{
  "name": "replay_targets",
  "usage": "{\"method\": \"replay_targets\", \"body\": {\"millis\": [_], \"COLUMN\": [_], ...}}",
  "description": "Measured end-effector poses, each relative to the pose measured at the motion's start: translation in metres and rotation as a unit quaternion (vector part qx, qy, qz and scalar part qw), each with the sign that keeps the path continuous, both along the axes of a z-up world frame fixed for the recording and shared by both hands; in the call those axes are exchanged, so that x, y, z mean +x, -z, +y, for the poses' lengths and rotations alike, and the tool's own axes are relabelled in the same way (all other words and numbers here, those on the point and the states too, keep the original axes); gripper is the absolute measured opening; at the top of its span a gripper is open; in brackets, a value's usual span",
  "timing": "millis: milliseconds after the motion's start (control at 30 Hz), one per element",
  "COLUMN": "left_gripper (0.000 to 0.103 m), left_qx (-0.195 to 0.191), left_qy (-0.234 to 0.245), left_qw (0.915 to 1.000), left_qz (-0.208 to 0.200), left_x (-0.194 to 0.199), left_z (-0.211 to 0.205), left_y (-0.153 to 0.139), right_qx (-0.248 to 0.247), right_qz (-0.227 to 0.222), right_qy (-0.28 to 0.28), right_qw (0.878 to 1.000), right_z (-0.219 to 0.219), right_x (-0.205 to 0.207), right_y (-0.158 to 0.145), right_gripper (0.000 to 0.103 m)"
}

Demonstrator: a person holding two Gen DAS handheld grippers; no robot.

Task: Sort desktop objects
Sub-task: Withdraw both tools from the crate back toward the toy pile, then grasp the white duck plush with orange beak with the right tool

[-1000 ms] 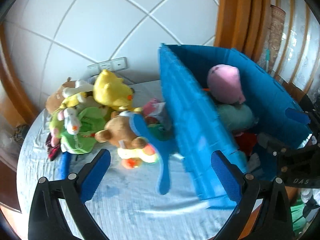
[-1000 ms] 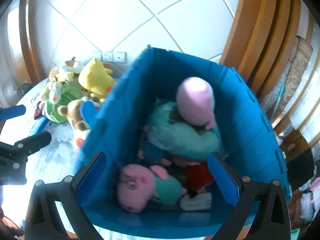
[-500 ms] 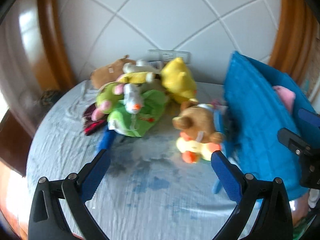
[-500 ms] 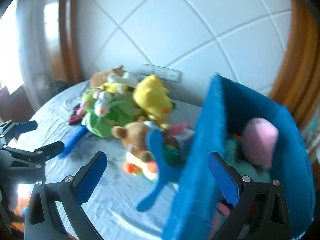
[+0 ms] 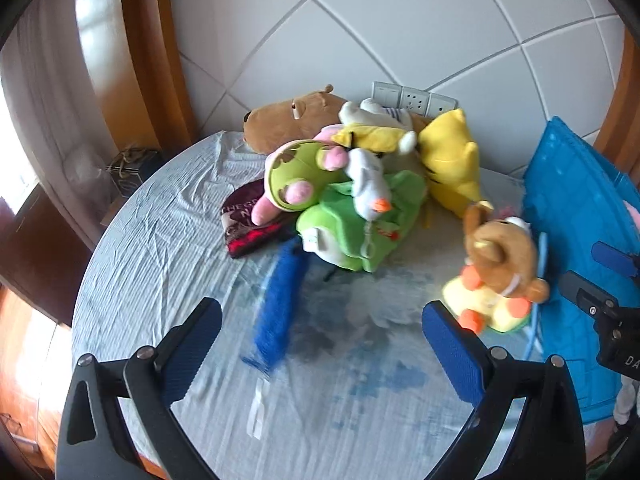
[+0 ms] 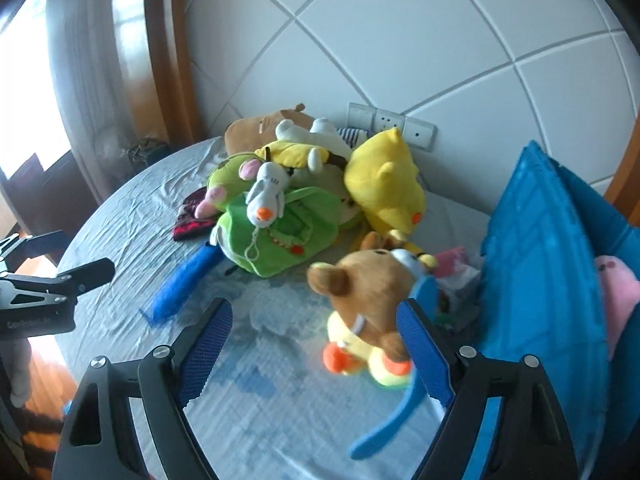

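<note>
A pile of plush toys lies at the back of the round table: a green frog bag (image 5: pixel 360 224) (image 6: pixel 280 236), a yellow plush (image 5: pixel 452 168) (image 6: pixel 384 184), a white duck (image 5: pixel 370 188) (image 6: pixel 266 192) and a brown capybara (image 5: pixel 296 116). A brown bear on a yellow duck (image 5: pixel 500 268) (image 6: pixel 368 308) sits beside the blue bin (image 5: pixel 572 248) (image 6: pixel 544 272). A blue fuzzy strip (image 5: pixel 280 304) (image 6: pixel 184 280) lies in front of the pile. My left gripper (image 5: pixel 320 344) is open and empty above the cloth. My right gripper (image 6: pixel 316 348) is open, close to the bear.
The table wears a light blue cloth (image 5: pixel 160 264). A dark red cloth item (image 5: pixel 248 220) lies left of the pile. Wall sockets (image 5: pixel 412 98) sit behind the toys. A pink plush (image 6: pixel 616 292) lies inside the bin. Wooden frames flank the tiled wall.
Both grippers have swung left, away from the bin and toward the toy pile. The right one no longer looks into the bin. Both stay open and empty.
</note>
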State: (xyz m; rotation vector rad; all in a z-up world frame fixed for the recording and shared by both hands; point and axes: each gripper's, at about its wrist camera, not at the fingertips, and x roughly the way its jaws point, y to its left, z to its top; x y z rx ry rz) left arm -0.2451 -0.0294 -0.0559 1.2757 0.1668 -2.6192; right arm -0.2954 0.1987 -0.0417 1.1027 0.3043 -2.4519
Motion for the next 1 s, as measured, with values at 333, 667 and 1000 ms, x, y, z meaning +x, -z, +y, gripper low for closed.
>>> {"method": "replay_targets", "body": {"millis": [333, 667, 1000], "left_gripper": [0.096, 0.091, 0.086], "left_qx": [-0.003, 0.034, 0.054], "left_qy": [0.072, 0.096, 0.096], "left_qw": [0.9966, 0.9905, 0.9876], "left_qz": [-0.041, -0.092, -0.112], "left_x": [-0.068, -0.111, -0.146], "left_z": [-0.106, -0.137, -0.137], "left_y": [0.033, 0.086, 0.112], "right_qx": [-0.007, 0.016, 0.017], "right_qz": [-0.036, -0.079, -0.091], "right_qy": [0.097, 0.094, 0.097], "right_qw": [0.995, 0.992, 0.991], "right_z": [-0.094, -0.155, -0.162], "right_x": [-0.047, -0.088, -0.128], "right_y": [0.03, 0.068, 0.089], "right_gripper": [0.083, 0.068, 0.054]}}
